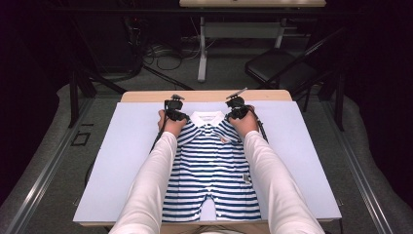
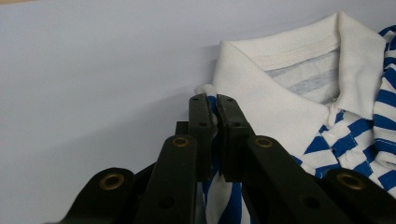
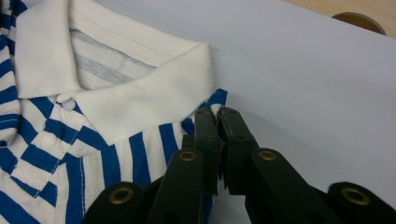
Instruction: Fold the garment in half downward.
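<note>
Reaching forward side by side, left tool (image 2: 213, 100) and right tool (image 3: 218, 112) each pinch a shoulder of the striped romper (image 1: 212, 168).

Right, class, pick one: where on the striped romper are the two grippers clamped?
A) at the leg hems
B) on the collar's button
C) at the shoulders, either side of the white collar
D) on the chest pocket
C: the left gripper and the right gripper each pinch striped romper fabric at a shoulder beside the white collar.

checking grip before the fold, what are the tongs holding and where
Both hold the romper: left tongs pinch one shoulder beside the collar, right tongs pinch the other shoulder.
</note>
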